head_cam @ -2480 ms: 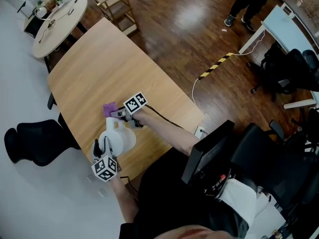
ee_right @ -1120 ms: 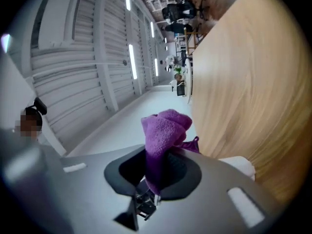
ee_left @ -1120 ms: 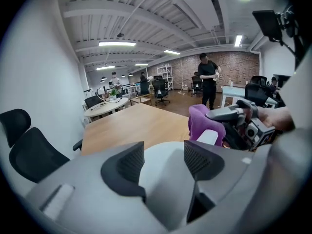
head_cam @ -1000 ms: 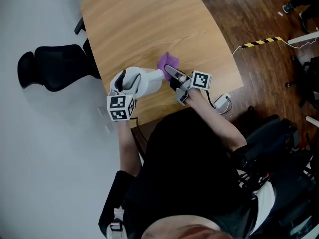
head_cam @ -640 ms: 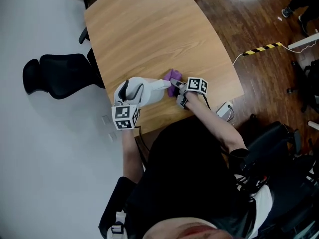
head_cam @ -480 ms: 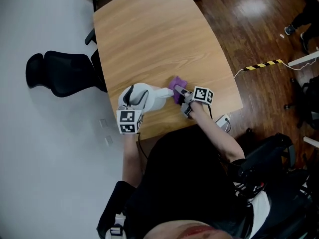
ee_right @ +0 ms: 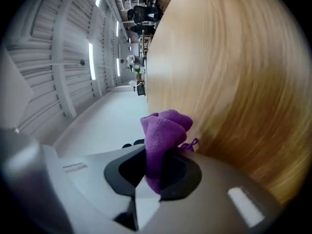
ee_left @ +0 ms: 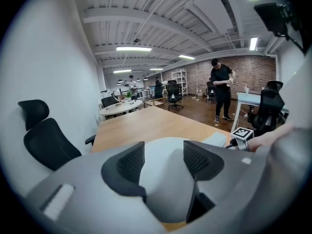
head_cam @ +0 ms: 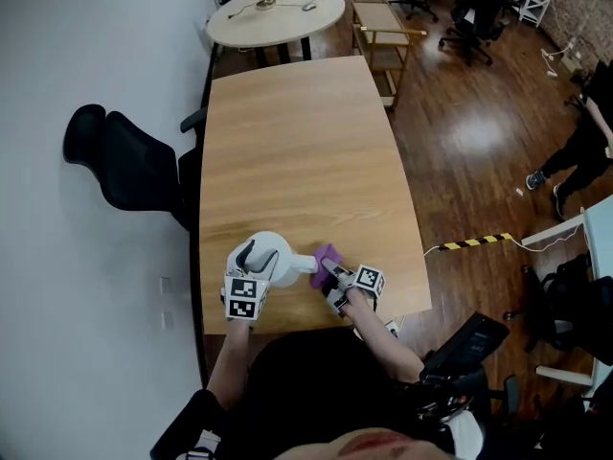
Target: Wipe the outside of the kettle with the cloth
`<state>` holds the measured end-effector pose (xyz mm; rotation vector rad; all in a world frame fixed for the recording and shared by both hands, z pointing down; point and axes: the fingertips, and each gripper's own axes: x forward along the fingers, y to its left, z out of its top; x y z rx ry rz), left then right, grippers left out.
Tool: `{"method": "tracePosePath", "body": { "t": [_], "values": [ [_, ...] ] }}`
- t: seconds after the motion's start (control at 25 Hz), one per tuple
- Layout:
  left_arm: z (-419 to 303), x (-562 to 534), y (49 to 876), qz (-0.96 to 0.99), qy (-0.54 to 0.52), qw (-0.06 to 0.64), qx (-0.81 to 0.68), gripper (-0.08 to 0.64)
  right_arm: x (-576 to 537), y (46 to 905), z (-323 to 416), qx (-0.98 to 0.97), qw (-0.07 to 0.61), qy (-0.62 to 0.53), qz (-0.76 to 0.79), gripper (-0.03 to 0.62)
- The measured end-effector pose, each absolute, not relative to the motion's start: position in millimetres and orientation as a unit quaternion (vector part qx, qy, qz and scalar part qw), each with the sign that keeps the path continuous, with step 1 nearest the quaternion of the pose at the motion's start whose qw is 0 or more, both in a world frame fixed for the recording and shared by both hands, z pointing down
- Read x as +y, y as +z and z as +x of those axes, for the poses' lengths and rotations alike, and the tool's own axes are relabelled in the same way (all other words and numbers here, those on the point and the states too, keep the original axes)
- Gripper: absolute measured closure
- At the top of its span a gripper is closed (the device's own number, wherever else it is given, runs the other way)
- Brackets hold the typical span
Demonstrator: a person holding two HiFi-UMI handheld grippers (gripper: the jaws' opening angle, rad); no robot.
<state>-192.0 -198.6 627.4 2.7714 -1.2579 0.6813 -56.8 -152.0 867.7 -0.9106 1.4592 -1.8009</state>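
A white kettle (head_cam: 269,261) with a black handle (head_cam: 246,255) stands near the front edge of the wooden table (head_cam: 297,142), its spout pointing right. My left gripper (head_cam: 247,274) grips it from the near side. In the left gripper view the jaws of this gripper (ee_left: 163,152) are closing, with the kettle's white body (ee_left: 165,184) pressed between the pads. My right gripper (head_cam: 332,274) is shut on a bunched purple cloth (head_cam: 326,256) that lies against the spout's tip. The right gripper view shows the cloth (ee_right: 165,128) sticking out from the gripper (ee_right: 155,172).
A black office chair (head_cam: 124,161) stands at the table's left side by the white wall. Beyond the table are a round white table (head_cam: 273,12) and a wooden cart (head_cam: 383,22). Yellow-black tape (head_cam: 474,242) lies on the floor to the right, and a person (head_cam: 584,132) stands there.
The head view has swung up, so the whole table now shows. The right gripper with the cloth has come in closer to the spout. The left gripper still holds the kettle.
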Motion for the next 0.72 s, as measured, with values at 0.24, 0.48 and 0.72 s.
{"method": "tracePosePath", "body": {
  "t": [0.24, 0.48, 0.72],
  "values": [
    [-178, -206, 625, 0.947, 0.205, -0.051, -0.244, 0.215, -166, 810, -48, 0.655, 0.262, -0.630, -0.326, 0.548],
    [-144, -238, 613, 0.958, 0.180, -0.052, -0.219, 0.196, -147, 789, -98, 0.691, 0.236, -0.637, -0.247, 0.548],
    [-113, -328, 591, 0.937, 0.207, -0.029, -0.280, 0.259, -195, 795, -23, 0.523, 0.287, -0.722, -0.351, 0.549]
  ]
}}
